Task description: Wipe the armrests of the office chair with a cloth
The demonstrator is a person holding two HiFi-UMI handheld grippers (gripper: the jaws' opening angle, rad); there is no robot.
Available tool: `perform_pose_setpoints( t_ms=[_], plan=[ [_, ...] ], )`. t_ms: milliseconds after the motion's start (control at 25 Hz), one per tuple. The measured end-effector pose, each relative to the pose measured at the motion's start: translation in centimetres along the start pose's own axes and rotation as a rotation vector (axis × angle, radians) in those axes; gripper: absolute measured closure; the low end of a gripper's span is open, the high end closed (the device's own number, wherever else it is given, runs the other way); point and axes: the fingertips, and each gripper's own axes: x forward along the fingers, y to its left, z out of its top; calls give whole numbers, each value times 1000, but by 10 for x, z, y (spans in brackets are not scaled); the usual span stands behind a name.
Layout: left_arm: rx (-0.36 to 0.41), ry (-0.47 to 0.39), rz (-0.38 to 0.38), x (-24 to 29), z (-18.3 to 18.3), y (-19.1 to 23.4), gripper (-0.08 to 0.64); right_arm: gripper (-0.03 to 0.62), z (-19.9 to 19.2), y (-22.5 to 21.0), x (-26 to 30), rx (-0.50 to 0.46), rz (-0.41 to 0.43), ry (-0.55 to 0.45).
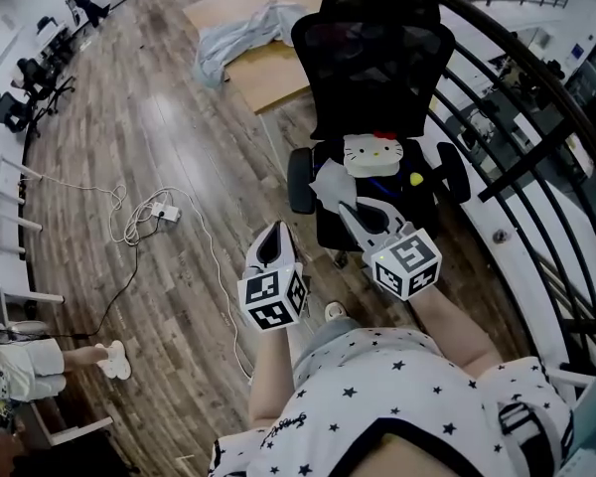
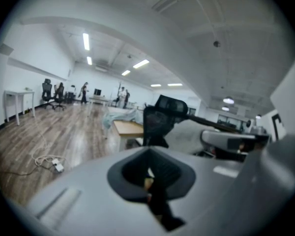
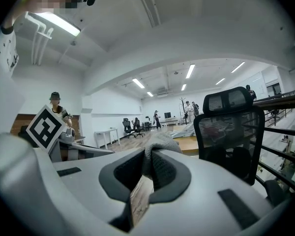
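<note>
The black mesh office chair (image 1: pixel 377 58) stands in front of me with a white cat-face cushion (image 1: pixel 372 154) on its seat. Its left armrest (image 1: pixel 300 179) and right armrest (image 1: pixel 453 172) flank the seat. My right gripper (image 1: pixel 348 207) is shut on a grey cloth (image 1: pixel 328 183), held over the seat's front left, close to the left armrest. In the right gripper view the cloth (image 3: pixel 160 149) bulges from the closed jaws, and the chair (image 3: pixel 228 132) is to the right. My left gripper (image 1: pixel 274 231) hangs lower left over the floor, shut and empty, with the chair (image 2: pixel 160 119) ahead of it.
A curved black railing (image 1: pixel 521 117) runs close behind and to the right of the chair. A power strip with white cables (image 1: pixel 164 210) lies on the wooden floor to the left. A low wooden platform (image 1: pixel 278 68) with a grey sheet (image 1: pixel 243 33) sits behind. A seated person (image 1: pixel 25 366) is at the lower left.
</note>
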Motion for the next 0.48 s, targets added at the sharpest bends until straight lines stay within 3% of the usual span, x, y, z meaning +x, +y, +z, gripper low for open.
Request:
perform_pose_setpoints(
  t_ms=[480],
  plan=[
    [-1,45,-27,45,1,33,555,566,-4,-22,62,-21,-9,38]
  ],
)
